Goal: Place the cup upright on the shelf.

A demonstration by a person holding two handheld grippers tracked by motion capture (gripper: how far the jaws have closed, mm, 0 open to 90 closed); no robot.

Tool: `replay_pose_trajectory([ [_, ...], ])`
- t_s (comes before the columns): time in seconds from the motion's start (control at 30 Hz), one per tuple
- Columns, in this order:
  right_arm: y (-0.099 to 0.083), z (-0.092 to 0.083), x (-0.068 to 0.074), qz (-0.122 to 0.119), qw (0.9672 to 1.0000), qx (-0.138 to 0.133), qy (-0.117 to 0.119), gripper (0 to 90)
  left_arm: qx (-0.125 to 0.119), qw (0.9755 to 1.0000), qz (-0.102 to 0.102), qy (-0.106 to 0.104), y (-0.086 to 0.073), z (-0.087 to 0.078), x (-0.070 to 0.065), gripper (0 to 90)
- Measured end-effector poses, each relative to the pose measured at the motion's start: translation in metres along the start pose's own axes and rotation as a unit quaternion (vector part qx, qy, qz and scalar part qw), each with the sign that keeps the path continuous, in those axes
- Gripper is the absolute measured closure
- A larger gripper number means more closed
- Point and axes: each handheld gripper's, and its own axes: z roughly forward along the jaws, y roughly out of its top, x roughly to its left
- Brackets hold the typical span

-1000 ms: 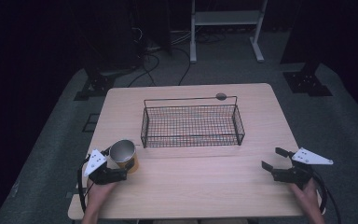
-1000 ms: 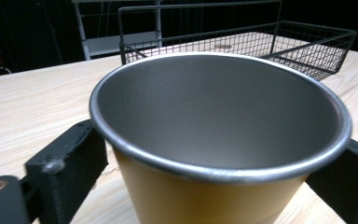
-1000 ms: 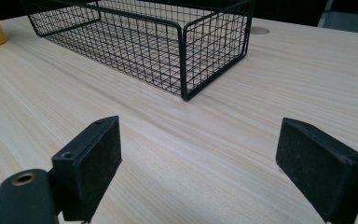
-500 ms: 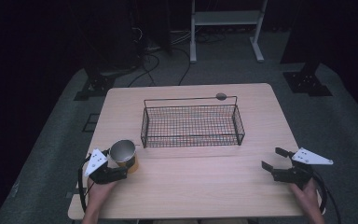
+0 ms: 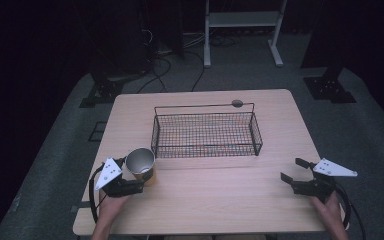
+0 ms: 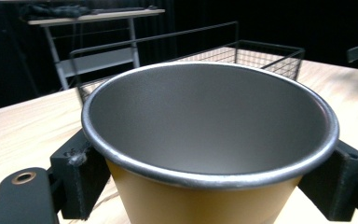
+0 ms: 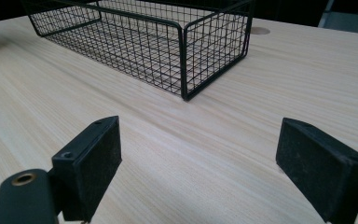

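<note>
A cup [image 5: 140, 161], orange-yellow outside and grey metal inside, stands upright at the table's front left, just off the basket's near left corner. My left gripper [image 5: 141, 181] is shut on it from the person's side. In the left gripper view the cup [image 6: 209, 135] sits close, with one black pad [image 6: 81, 179] pressed on each side of its wall below the rim. A black wire basket [image 5: 206, 149] with nothing in it sits mid-table. At the front right my right gripper [image 5: 292, 170] is open above bare wood, with nothing between its pads [image 7: 93, 158].
The basket's near corner [image 7: 185, 60] lies ahead of the right gripper. A round grommet [image 5: 237, 103] sits behind the basket near the table's [image 5: 220, 205] far edge. Beyond the table stand a white-framed rack [image 5: 242, 20], floor cables [image 5: 155, 45] and dark stand feet [image 5: 330, 87].
The left gripper and the cup have shifted a little right and upward, toward the basket's corner. The right gripper has stayed where it was.
</note>
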Motion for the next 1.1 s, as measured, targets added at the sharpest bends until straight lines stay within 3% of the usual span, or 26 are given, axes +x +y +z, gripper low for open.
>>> replay_pose_trajectory([
  [0.13, 0.000, 0.000, 0.000, 0.000, 1.0000, 0.000, 0.000, 13.1, -0.001, 0.9998, 0.017, -0.012, 0.007, 0.005, -0.009, 13.6],
  [0.53, 0.000, 0.000, 0.000, 0.001, 1.0000, -0.001, 0.000, 13.1, 0.000, 0.9982, 0.022, -0.056, 0.021, 0.024, -0.028, 13.6],
  [1.1, 0.000, 0.000, 0.000, 0.003, 1.0000, -0.001, -0.001, 13.1, 0.000, 0.9944, 0.027, -0.102, 0.046, 0.048, -0.037, 13.6],
])
